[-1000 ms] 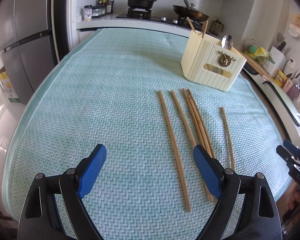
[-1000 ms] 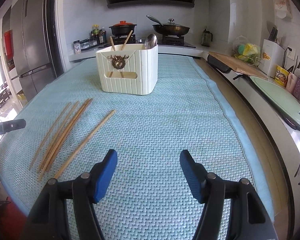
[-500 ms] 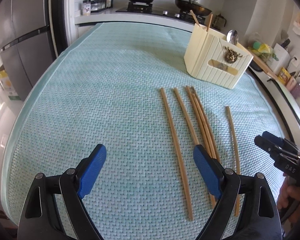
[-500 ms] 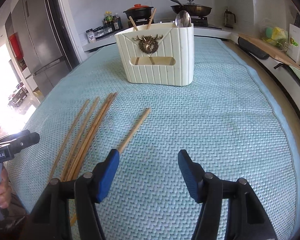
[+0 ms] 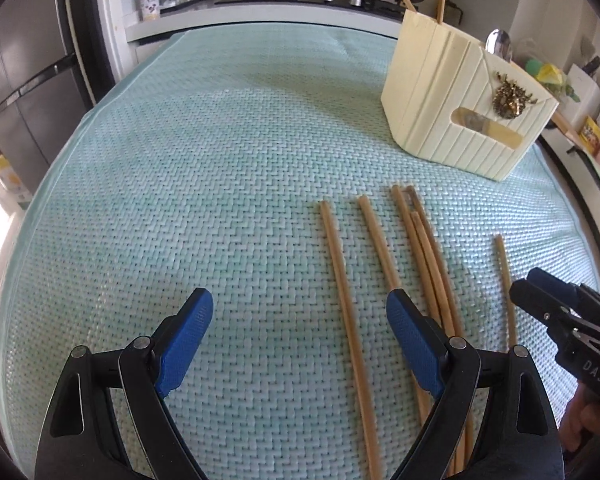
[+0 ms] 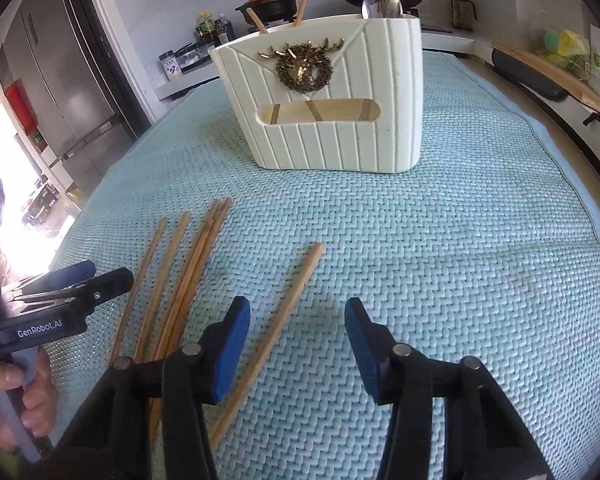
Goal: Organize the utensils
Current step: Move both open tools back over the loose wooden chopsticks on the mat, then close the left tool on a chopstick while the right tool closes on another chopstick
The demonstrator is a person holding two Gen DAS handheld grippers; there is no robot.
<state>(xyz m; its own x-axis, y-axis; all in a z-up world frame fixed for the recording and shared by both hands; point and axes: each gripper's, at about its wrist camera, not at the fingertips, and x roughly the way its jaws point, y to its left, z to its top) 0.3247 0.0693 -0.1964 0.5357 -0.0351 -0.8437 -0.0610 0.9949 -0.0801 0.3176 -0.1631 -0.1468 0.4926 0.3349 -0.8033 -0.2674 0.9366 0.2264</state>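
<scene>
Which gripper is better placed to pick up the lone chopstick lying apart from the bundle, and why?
Right. The right gripper is open with the lone chopstick running between its fingers. The left gripper, also open, sits over the leftmost chopsticks, farther from it.

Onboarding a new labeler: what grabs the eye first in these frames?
The cream holder with its brass stag emblem stands at the far side of the teal mat, two chopsticks and a spoon poking out of it. Nearer, six loose chopsticks lie fanned on the mat. Both tools, left and right, are open and empty above them.
</scene>
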